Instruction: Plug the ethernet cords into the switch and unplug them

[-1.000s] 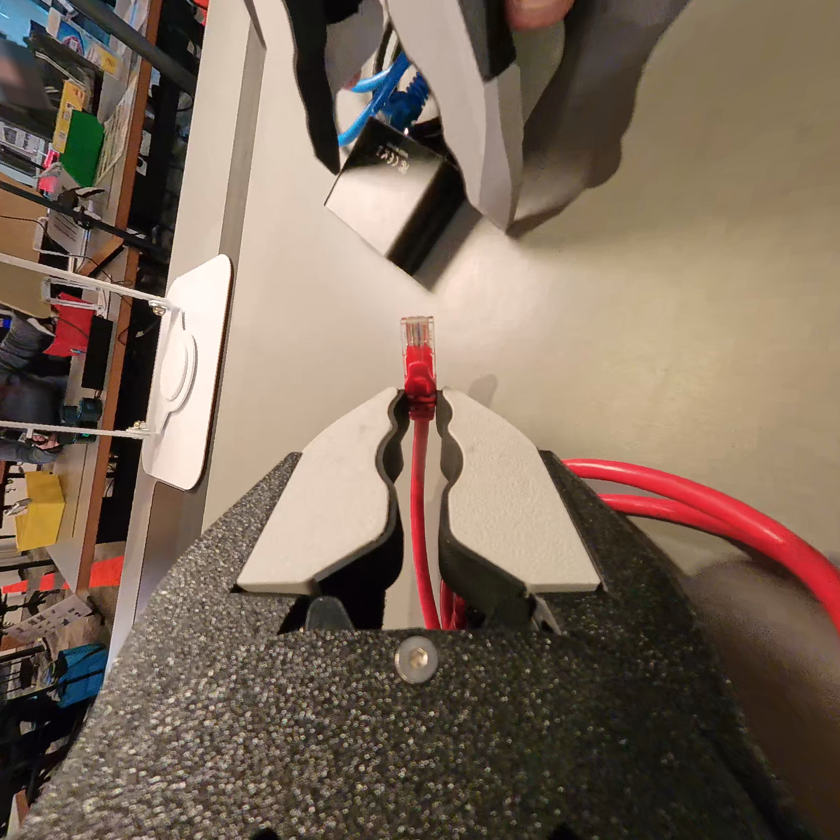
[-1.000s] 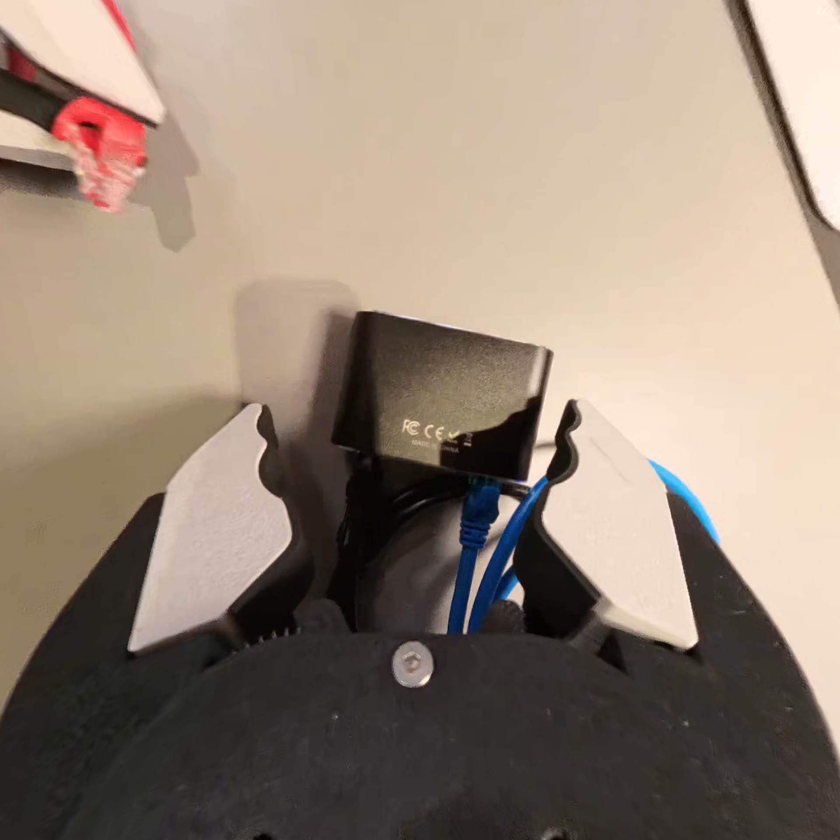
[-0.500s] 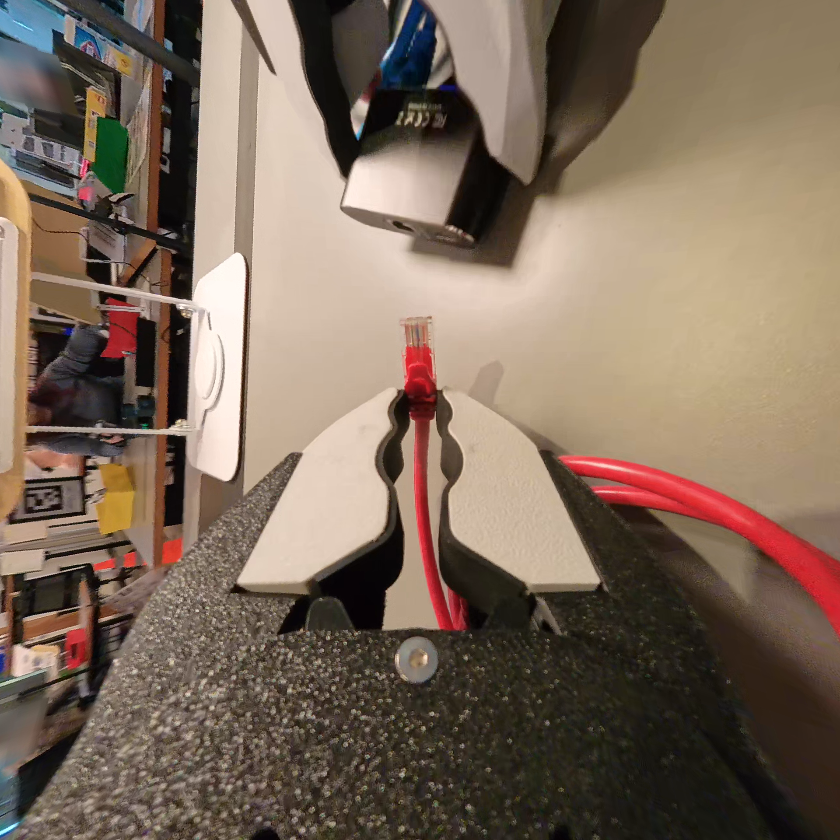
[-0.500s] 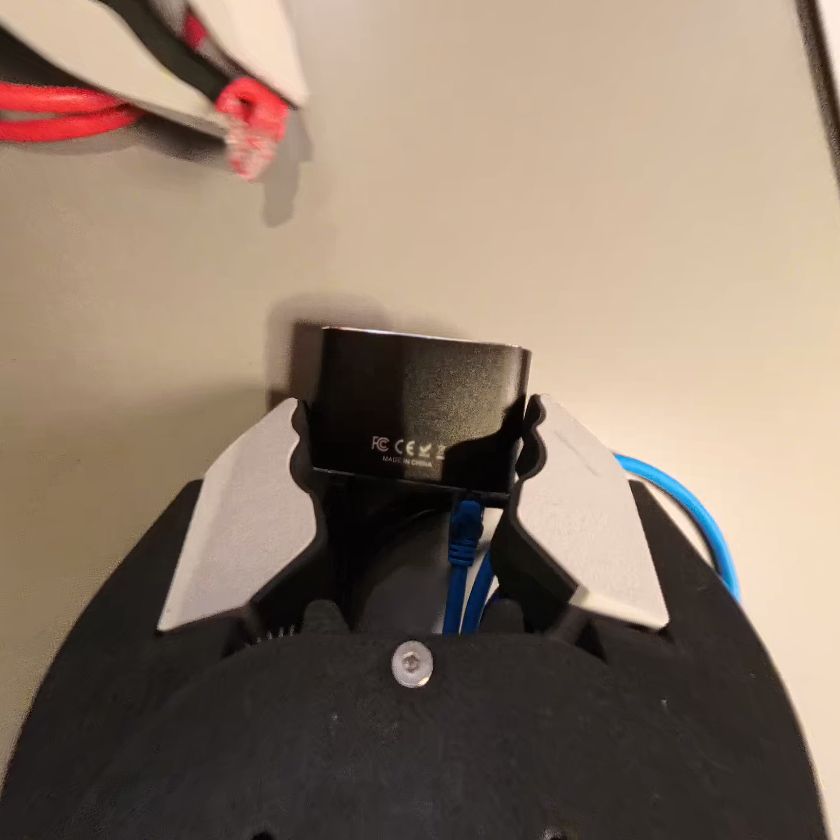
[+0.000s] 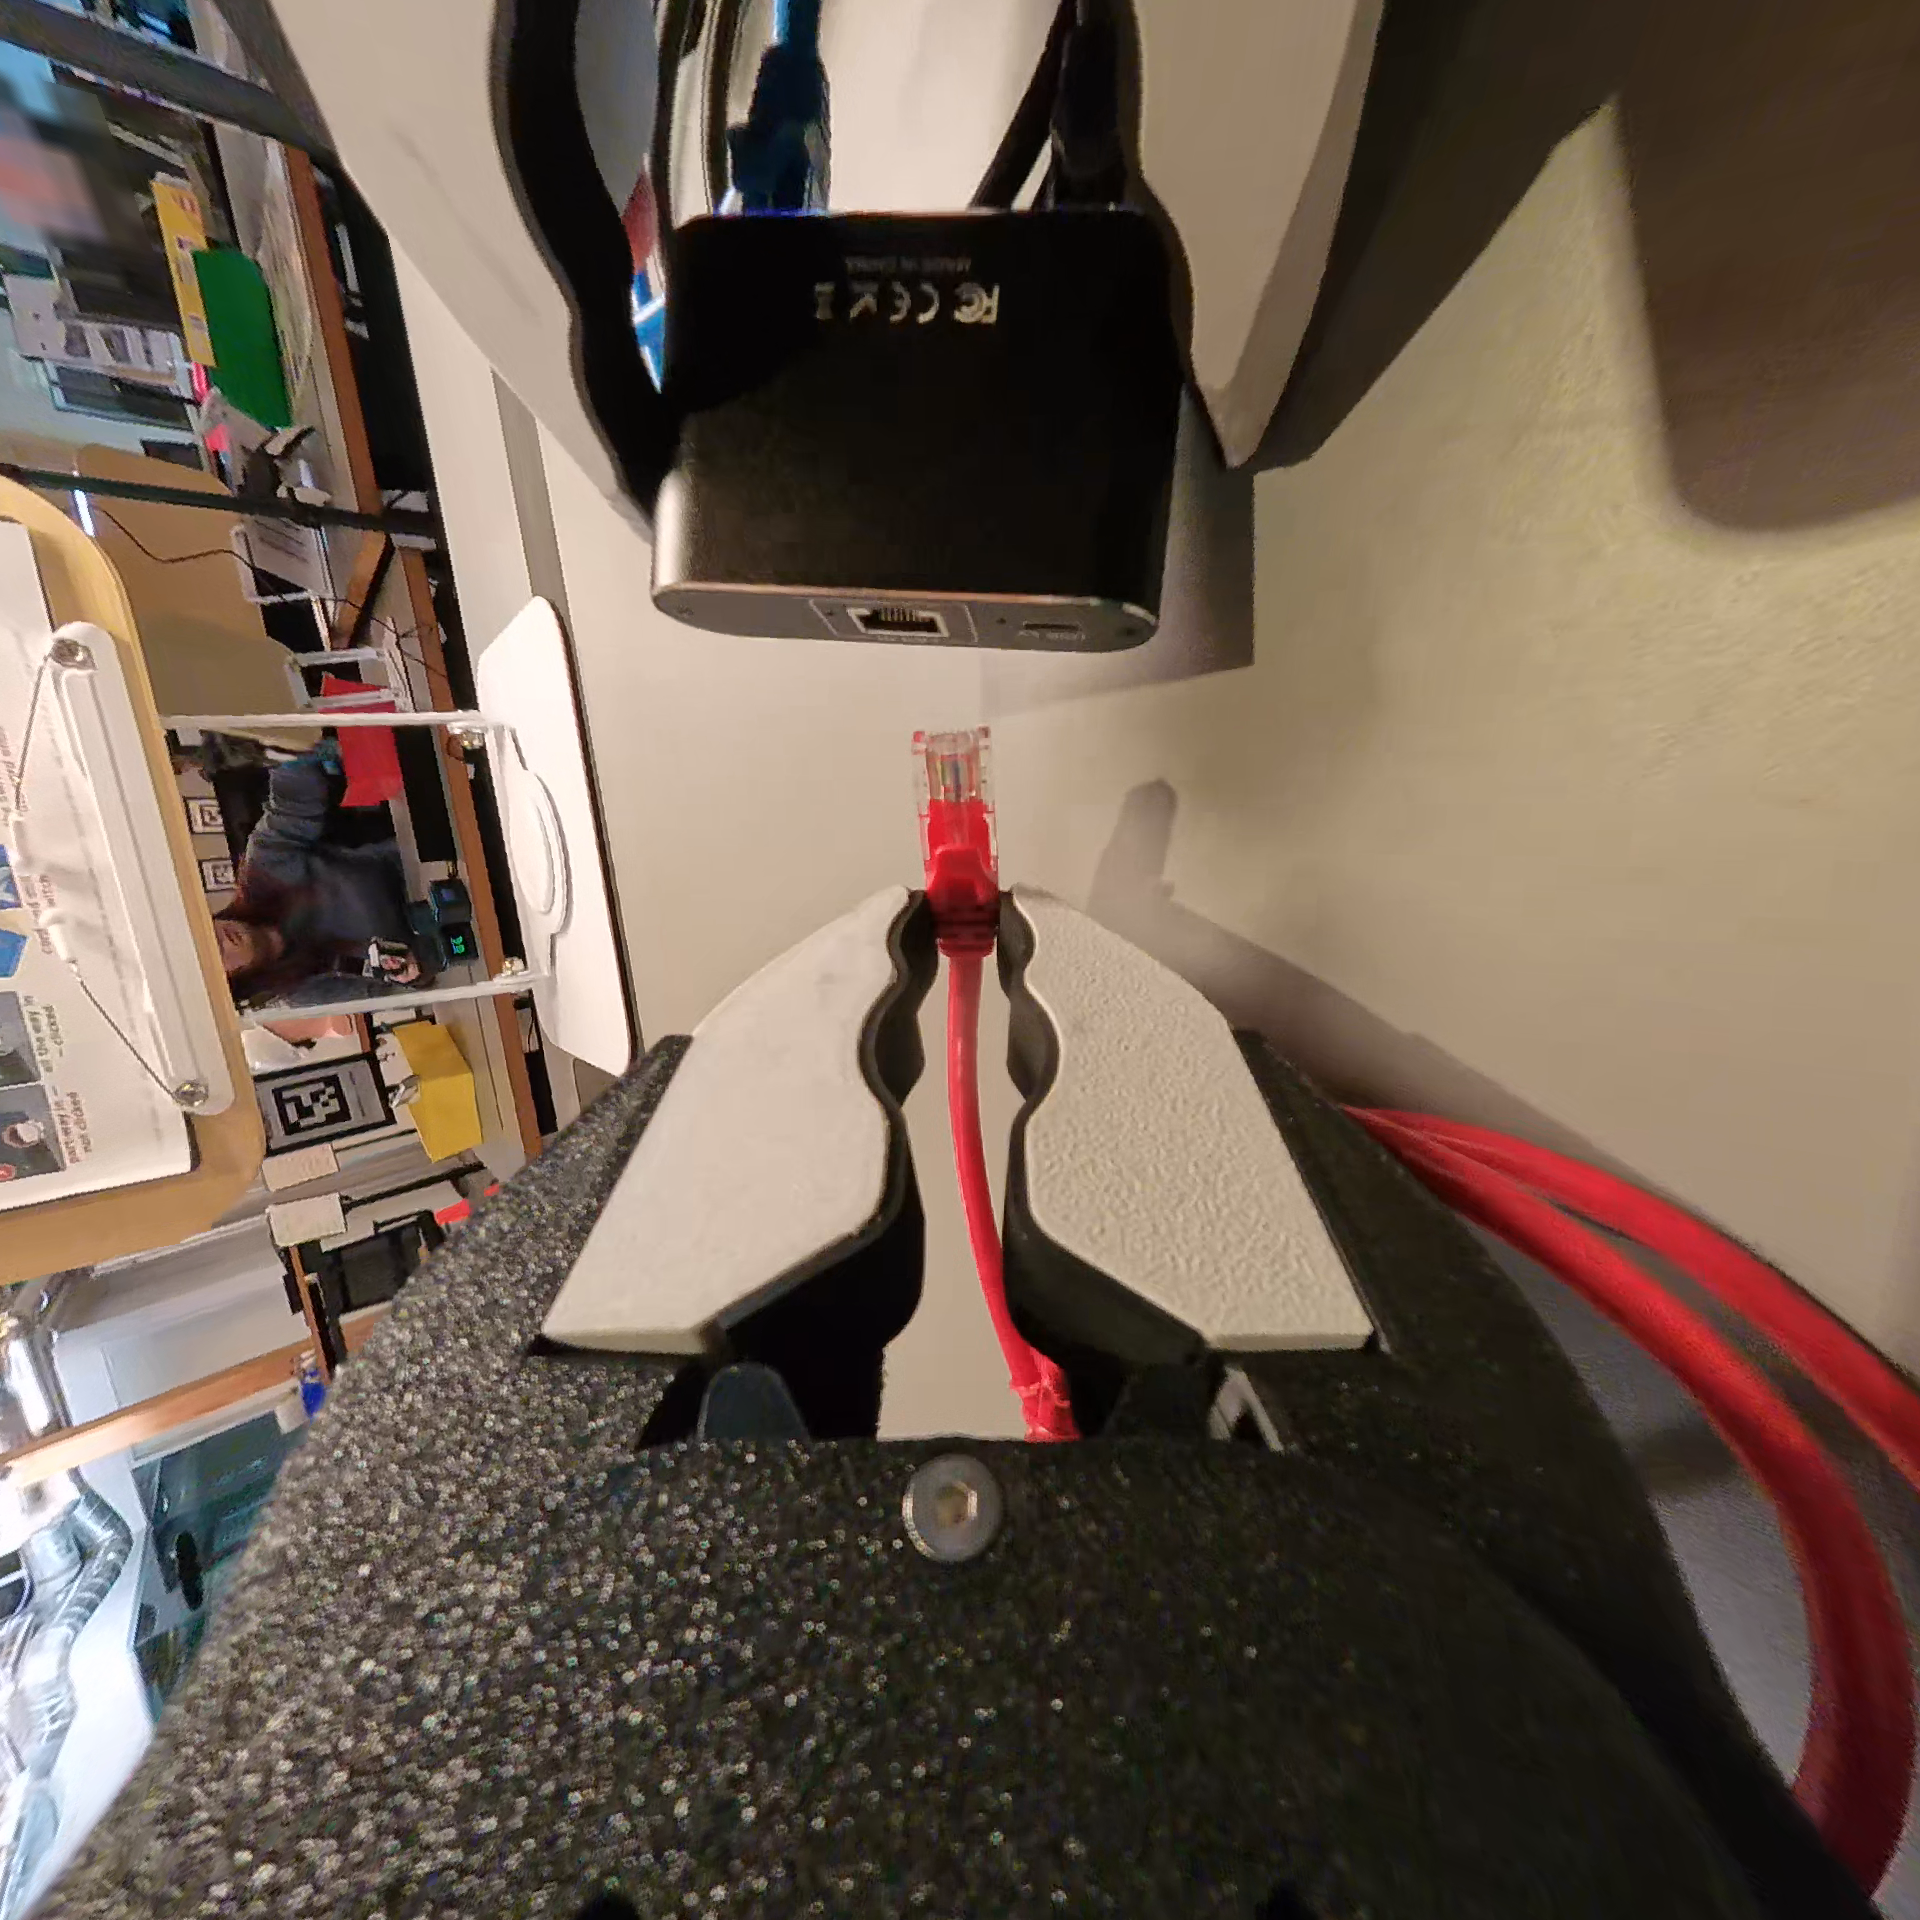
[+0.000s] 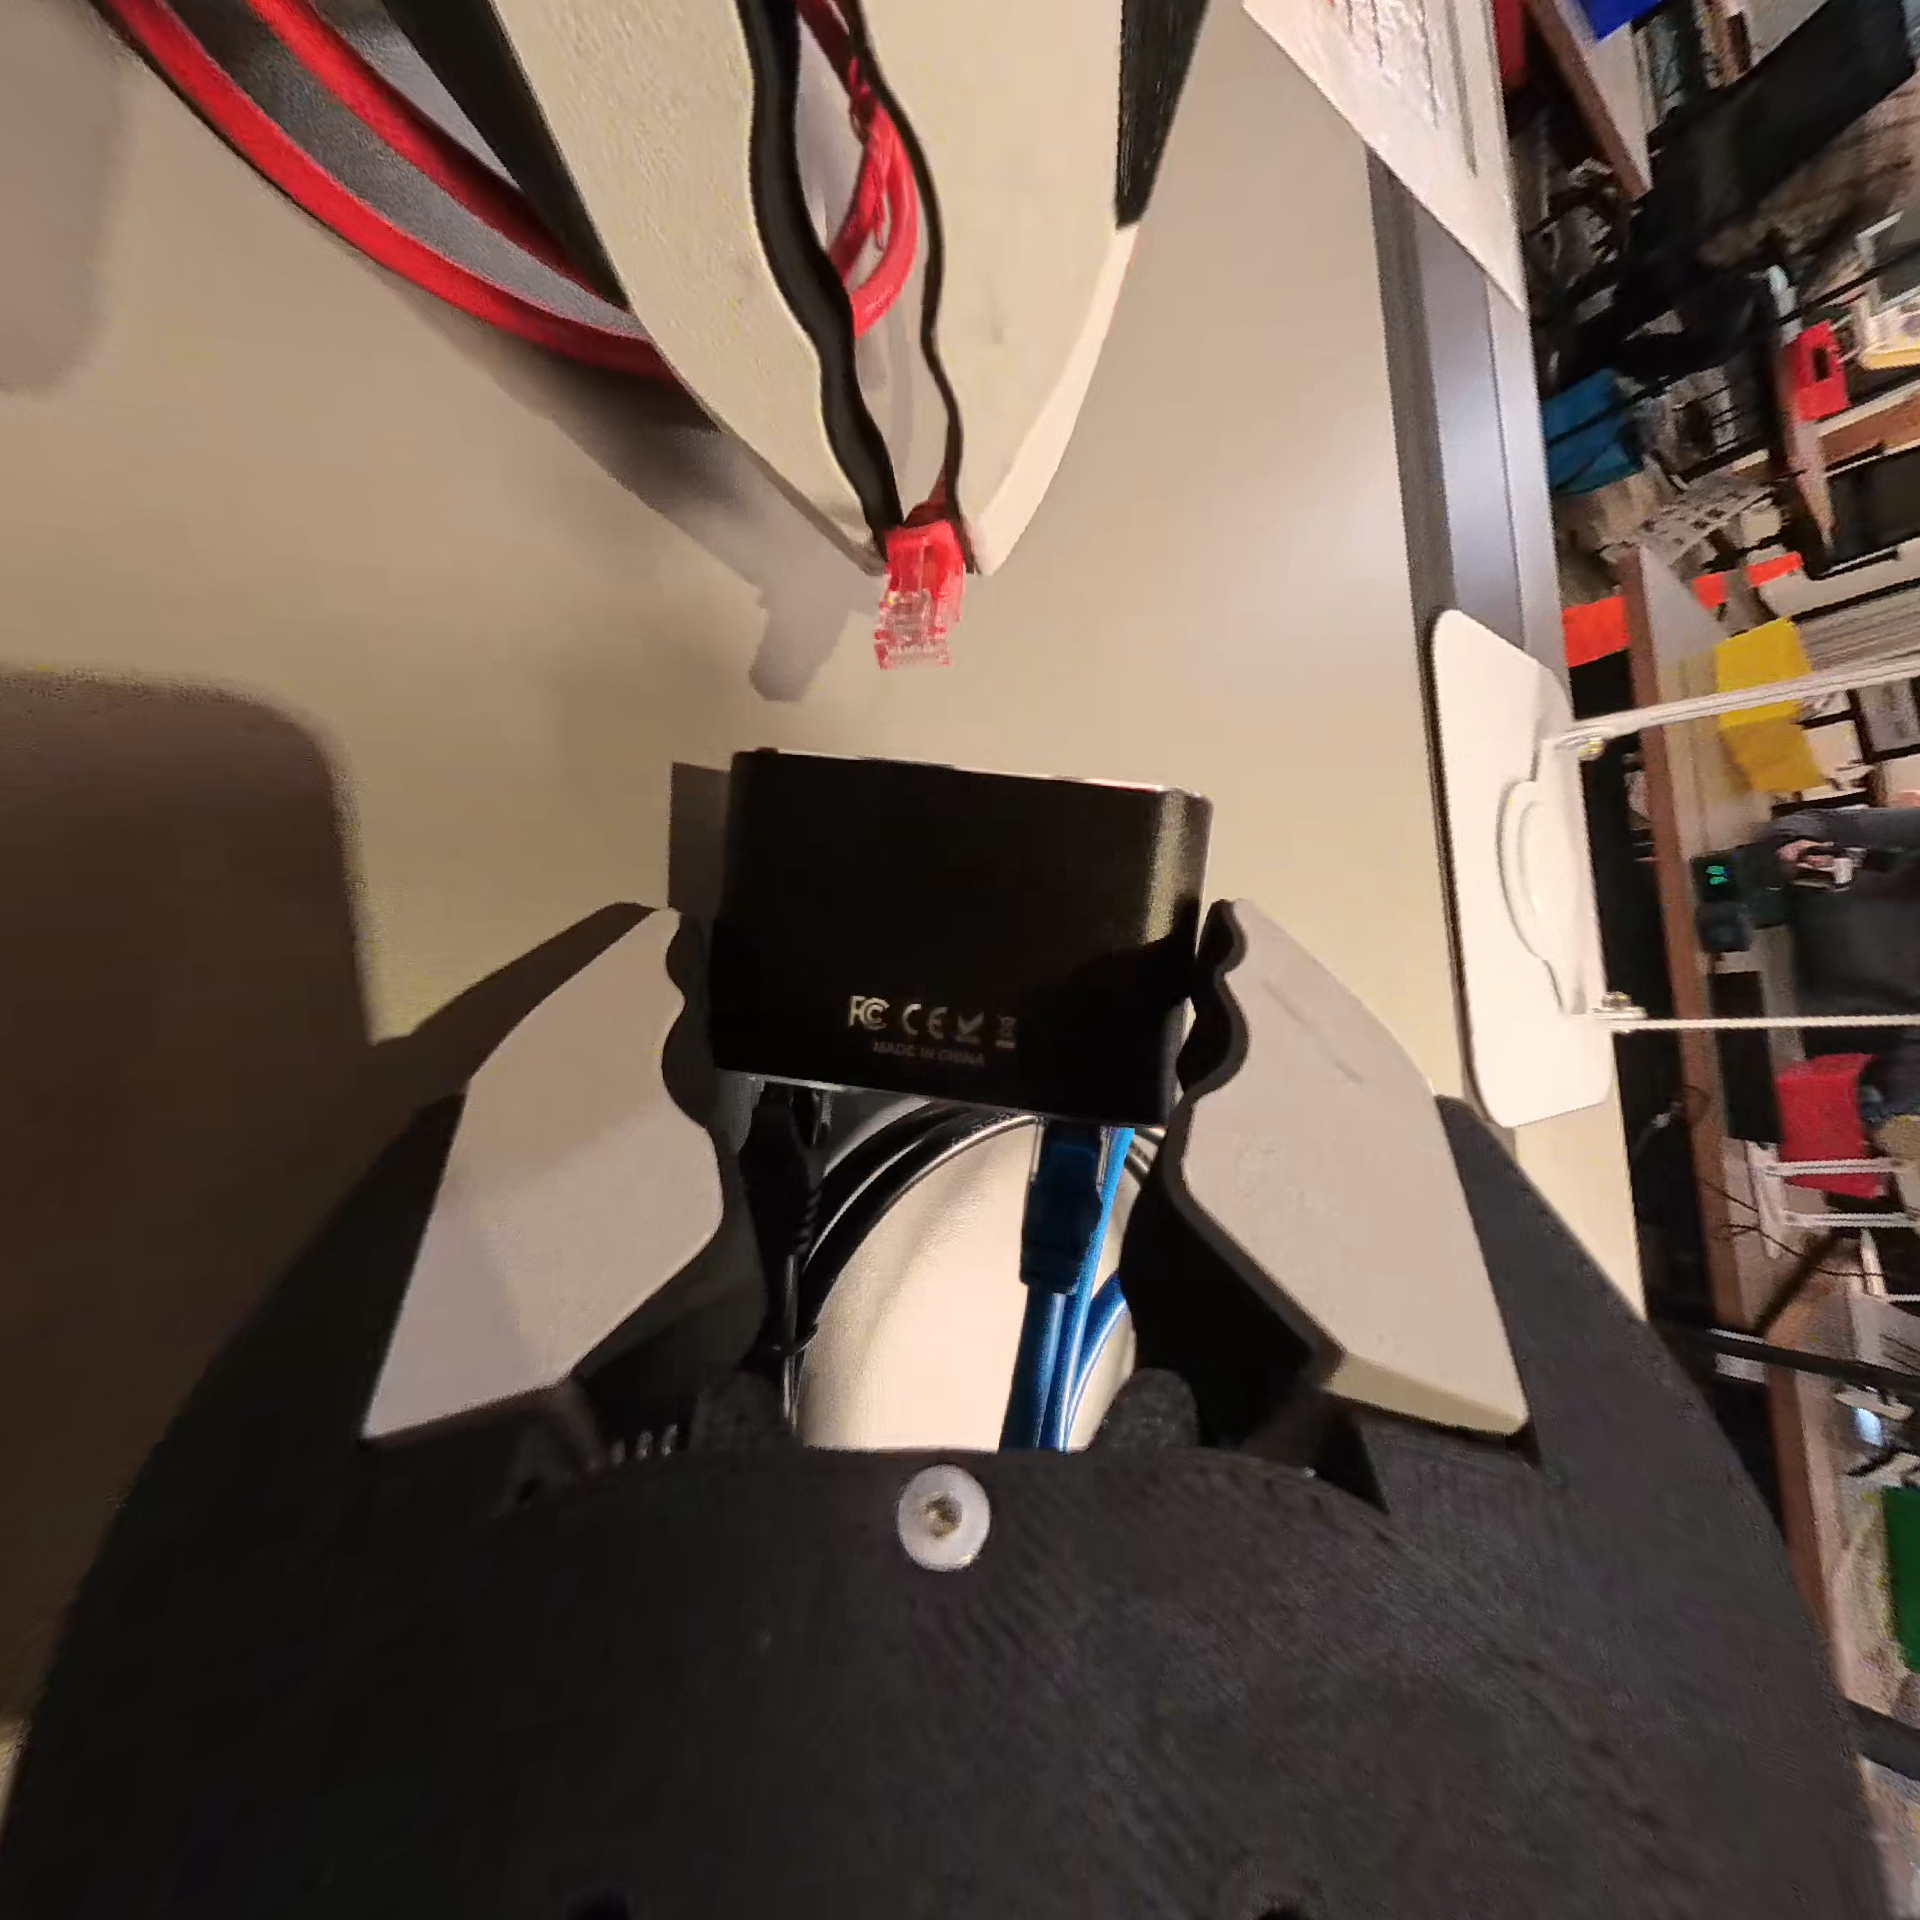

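A busy workshop fills the background, shelves crowded with coloured bins, and up front a plain beige counter [image 5: 1558,727] carries the action. A flat white pad [image 6: 1507,883] lies near the counter's edge.

The left hand-held gripper [image 5: 961,909] is pinched tight on the red ethernet cord [image 5: 971,1091], gripping it right behind the red boot, with the clear-tipped plug [image 5: 951,769] sticking out past the fingertips. Loops of that red cord trail away on the right of the left wrist view.

Facing it, the right hand-held gripper [image 6: 945,935] is clamped on the black switch [image 6: 956,935], one finger on each side of the box. In the left wrist view the switch [image 5: 914,416] shows its front face, with an open ethernet port [image 5: 899,621] and a smaller slot beside it.

The plug points straight at that port, just short of it, not yet in. Seen from the right wrist view, the plug [image 6: 914,623] hangs just beyond the far edge of the switch.

On the switch's near side in that view, a blue ethernet cord [image 6: 1060,1226] is plugged in, and a black cable [image 6: 779,1195] is plugged in to its left.
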Demonstrator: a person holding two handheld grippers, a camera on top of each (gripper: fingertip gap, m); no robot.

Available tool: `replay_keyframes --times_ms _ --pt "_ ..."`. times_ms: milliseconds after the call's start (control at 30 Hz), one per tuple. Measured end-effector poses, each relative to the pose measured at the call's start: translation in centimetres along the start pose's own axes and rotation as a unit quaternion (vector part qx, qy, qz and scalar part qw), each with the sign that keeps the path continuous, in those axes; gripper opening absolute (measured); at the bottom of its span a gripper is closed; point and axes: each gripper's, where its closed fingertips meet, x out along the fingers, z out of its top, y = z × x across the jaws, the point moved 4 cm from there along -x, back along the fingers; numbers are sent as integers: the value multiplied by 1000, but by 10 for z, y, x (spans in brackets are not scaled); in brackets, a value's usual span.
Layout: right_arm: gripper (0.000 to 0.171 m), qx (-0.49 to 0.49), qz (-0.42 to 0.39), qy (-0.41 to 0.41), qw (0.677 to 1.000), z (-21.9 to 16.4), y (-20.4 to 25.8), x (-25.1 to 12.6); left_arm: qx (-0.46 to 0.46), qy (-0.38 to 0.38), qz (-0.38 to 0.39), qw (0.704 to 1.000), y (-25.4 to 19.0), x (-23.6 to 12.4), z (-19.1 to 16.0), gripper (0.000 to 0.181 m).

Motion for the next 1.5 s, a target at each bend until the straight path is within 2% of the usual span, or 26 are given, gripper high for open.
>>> replay_keyframes --times_ms 200,467,1033,1167,1367,1500 --pt "89 -39 -33 12 999 7 3 -1 20 40 18 999 -1 -2 4 12" --pt "90 -66 -53 11 996 16 8 -2 25 53 24 998 -2 -6 10 12" --pt "90 -77 -56 1 995 23 14 -1 -18 29 -8 999 -3 -7 10 12" --pt "89 -43 -21 8 999 20 16 -2 -30 -6 -27 999 -5 -6 11 12" --pt "90 49 86 22 995 12 26 -6 -70 -73 -68 993 -7 -6 14 12" --pt "89 91 112 19 989 8 27 -5 -76 -98 -70 990 -8 -2 14 12"
